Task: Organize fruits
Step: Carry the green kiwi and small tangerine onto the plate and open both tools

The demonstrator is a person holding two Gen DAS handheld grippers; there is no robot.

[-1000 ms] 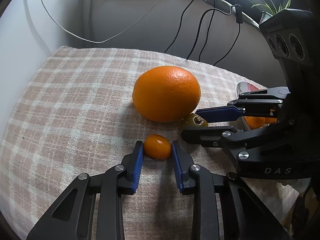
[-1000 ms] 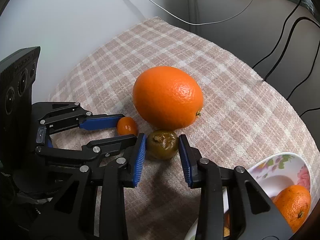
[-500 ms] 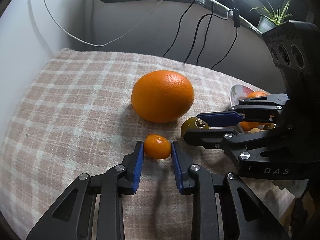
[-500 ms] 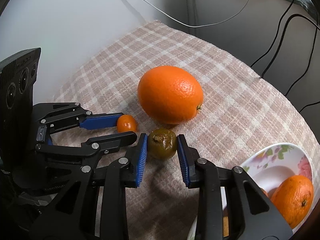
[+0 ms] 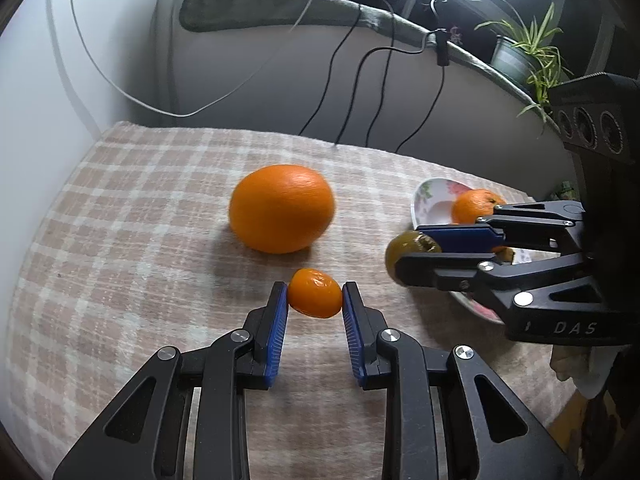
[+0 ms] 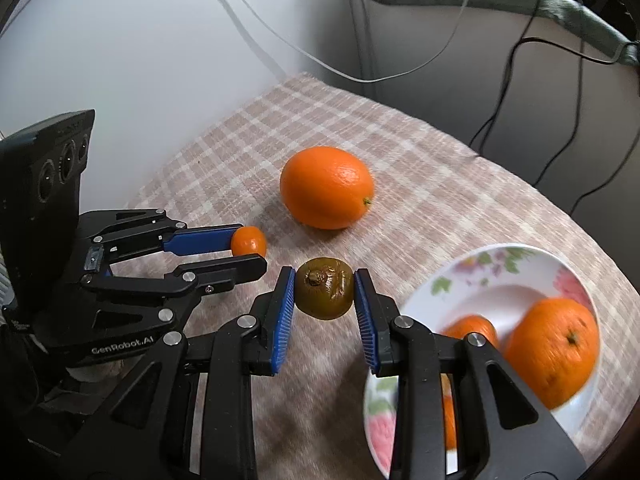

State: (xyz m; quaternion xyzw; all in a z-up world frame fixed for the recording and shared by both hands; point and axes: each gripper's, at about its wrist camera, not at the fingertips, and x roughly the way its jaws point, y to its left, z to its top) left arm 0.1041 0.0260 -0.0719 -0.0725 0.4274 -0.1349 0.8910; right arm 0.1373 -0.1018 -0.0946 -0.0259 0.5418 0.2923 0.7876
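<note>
My left gripper (image 5: 315,295) is shut on a small orange kumquat (image 5: 315,293), lifted off the checked cloth; the same kumquat (image 6: 249,241) shows at the left gripper's (image 6: 250,249) tips in the right wrist view. My right gripper (image 6: 324,295) is shut on a brownish-green small fruit (image 6: 324,294), also raised, and seen at the right gripper's (image 5: 406,252) tips as the olive fruit (image 5: 404,247) in the left view. A big orange (image 5: 282,208) (image 6: 327,187) rests on the cloth beyond both. A floral bowl (image 6: 500,258) (image 5: 430,200) on the right holds a mandarin (image 6: 554,352) (image 5: 474,205) and smaller orange fruit.
The checked cloth (image 5: 132,216) covers a rounded table that ends at a pale wall on the left. Cables (image 5: 348,80) hang down the back panel. A potted plant (image 5: 520,52) stands at the far right behind the table edge.
Both grippers rose with their fruits off the cloth and drew back from the big orange. The right jaws closed in onto the olive fruit. The bowl came further into view.
</note>
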